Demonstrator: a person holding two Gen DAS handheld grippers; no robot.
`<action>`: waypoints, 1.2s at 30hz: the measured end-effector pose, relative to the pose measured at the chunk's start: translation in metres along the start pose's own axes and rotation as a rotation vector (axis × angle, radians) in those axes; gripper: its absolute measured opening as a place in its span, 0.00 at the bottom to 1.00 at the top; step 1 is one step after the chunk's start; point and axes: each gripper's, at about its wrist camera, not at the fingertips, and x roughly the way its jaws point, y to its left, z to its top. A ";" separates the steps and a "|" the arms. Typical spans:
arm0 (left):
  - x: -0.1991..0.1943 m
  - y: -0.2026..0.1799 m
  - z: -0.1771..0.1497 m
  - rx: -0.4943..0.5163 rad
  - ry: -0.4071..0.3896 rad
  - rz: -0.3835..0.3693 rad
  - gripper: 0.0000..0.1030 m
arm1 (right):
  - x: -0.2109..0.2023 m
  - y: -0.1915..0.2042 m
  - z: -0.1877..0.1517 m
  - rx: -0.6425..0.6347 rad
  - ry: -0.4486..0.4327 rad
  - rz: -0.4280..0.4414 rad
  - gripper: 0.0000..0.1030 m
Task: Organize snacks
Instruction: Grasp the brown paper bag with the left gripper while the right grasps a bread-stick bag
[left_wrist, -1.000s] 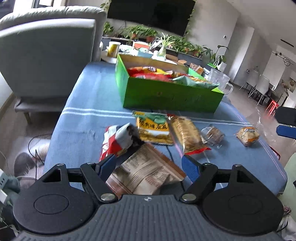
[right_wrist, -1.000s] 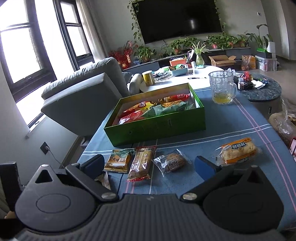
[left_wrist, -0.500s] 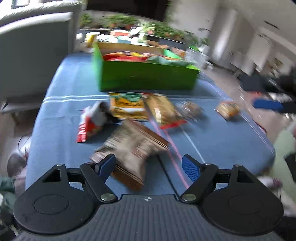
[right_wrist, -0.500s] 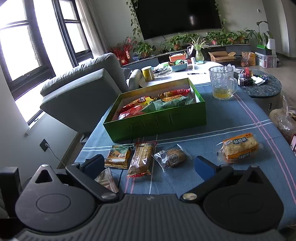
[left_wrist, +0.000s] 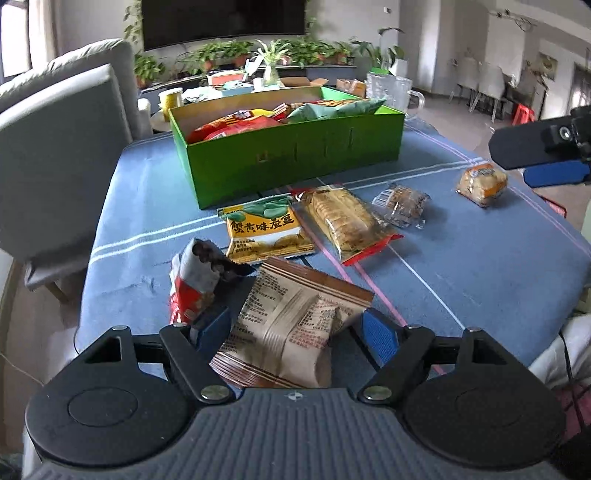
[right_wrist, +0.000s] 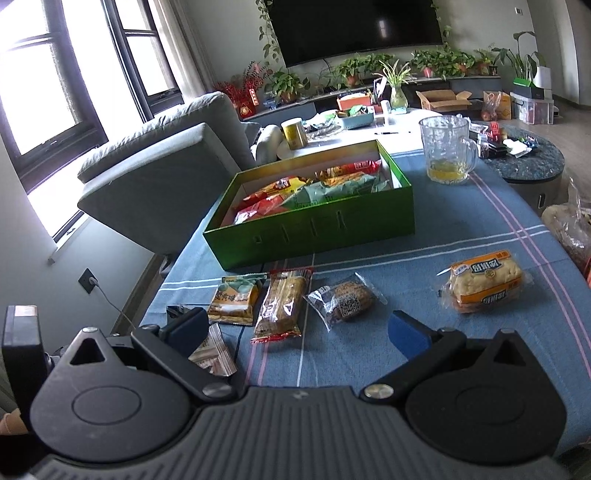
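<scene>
A green box (left_wrist: 291, 155) holding several snack packs stands at the far side of the blue tablecloth; it also shows in the right wrist view (right_wrist: 314, 225). My left gripper (left_wrist: 295, 330) is open, its pads on either side of a brown printed packet (left_wrist: 291, 325) on the cloth. A red-and-white packet (left_wrist: 192, 280), a yellow bean packet (left_wrist: 266, 230), a long biscuit pack (left_wrist: 343, 218), a clear-wrapped cake (left_wrist: 402, 203) and an orange bread pack (left_wrist: 480, 182) lie loose. My right gripper (right_wrist: 295, 330) is open and empty above the cloth, short of the biscuit pack (right_wrist: 282, 302) and the cake (right_wrist: 345, 301).
A glass mug (right_wrist: 445, 149) with yellow liquid stands right of the box. A grey armchair (right_wrist: 162, 177) is close to the table's left edge. A plastic bag (right_wrist: 570, 229) sits at the right edge. A round white table (right_wrist: 354, 129) with clutter is behind.
My left gripper swung sideways and came back, and now frames the brown packet closely. My right gripper drifted slightly forward over the cloth. No snack has moved.
</scene>
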 end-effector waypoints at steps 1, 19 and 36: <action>0.001 0.000 -0.001 -0.018 0.001 -0.010 0.60 | 0.001 0.000 0.000 0.001 0.002 -0.001 0.57; -0.064 0.001 0.013 -0.136 -0.175 0.109 0.51 | 0.056 0.012 0.003 -0.145 0.095 0.045 0.55; -0.053 0.026 0.031 -0.244 -0.183 0.098 0.51 | 0.115 0.011 0.010 -0.036 0.231 0.039 0.54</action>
